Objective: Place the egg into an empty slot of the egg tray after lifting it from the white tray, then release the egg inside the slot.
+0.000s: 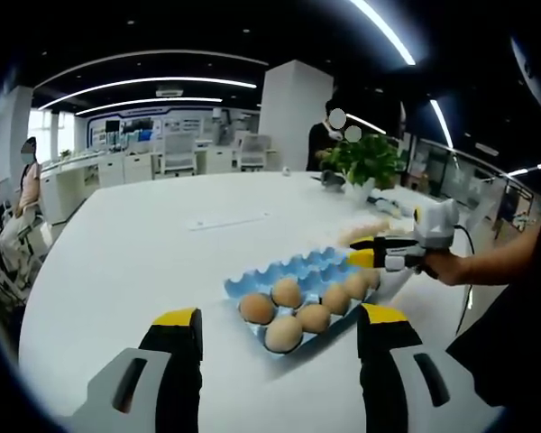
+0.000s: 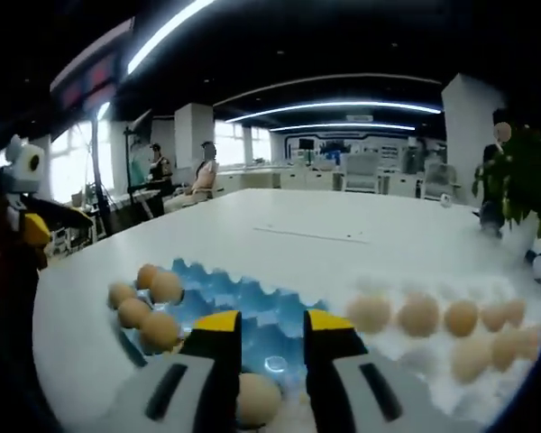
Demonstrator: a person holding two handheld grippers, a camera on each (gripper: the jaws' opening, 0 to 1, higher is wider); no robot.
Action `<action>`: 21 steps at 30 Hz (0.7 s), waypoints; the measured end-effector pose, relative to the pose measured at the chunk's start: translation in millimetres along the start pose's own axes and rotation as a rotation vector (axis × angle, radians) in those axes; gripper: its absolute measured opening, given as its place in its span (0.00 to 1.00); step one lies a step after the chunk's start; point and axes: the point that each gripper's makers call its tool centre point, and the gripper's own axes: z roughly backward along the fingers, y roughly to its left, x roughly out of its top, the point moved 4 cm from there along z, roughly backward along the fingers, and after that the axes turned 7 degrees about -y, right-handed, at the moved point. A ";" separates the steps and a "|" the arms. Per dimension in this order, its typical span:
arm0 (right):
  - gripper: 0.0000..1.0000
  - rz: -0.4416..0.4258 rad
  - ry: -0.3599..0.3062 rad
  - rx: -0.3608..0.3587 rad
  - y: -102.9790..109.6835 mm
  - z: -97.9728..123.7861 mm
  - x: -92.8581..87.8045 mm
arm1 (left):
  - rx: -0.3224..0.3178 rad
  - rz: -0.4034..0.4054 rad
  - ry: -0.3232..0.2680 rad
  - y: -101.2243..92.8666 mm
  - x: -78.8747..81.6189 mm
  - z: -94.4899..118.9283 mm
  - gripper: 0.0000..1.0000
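Gripping an egg [image 2: 257, 398] between its narrowly parted jaws, the right gripper [image 2: 263, 327] sits at 6 o'clock, over the near edge of the blue egg tray [image 2: 243, 302]. The white tray [image 2: 433, 361] with eggs lies at 4 o'clock. The left gripper [image 1: 279, 317] stands wide open and empty, before the egg tray.

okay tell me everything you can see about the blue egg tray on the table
The light blue moulded egg tray, pulp or thin plastic by its look, lies flat on the white table. It has rows of cupped slots with peaked dividers. Brown eggs fill the slots at one end; the rest sit empty. A white tray of eggs lies beside it. The right gripper hovers over its near edge with one brown egg between its jaws.
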 end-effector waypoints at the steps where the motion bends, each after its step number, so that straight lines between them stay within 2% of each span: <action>1: 0.27 0.009 -0.004 -0.056 -13.9 6.3 0.3 | -0.001 -0.001 -0.001 -0.2 0.2 0.1 0.71; 3: 0.27 0.005 -0.008 -0.109 -28.7 13.3 0.2 | -0.002 -0.002 -0.001 -0.3 0.5 0.0 0.71; 6: 0.27 0.020 -0.005 -0.232 -60.3 29.4 -0.6 | -0.003 -0.004 -0.002 -0.2 1.2 0.0 0.71; 13: 0.27 -0.031 -0.005 -0.413 -108.8 53.9 -4.6 | -0.004 -0.008 -0.004 -0.5 2.8 -1.2 0.71; 17: 0.27 -0.055 0.017 -0.455 -123.7 59.8 -12.0 | -0.008 -0.008 -0.003 -1.5 3.2 -1.6 0.71; 21: 0.28 -0.055 0.044 -0.459 -128.7 59.6 -19.4 | -0.007 -0.010 -0.002 -1.3 3.6 -1.8 0.71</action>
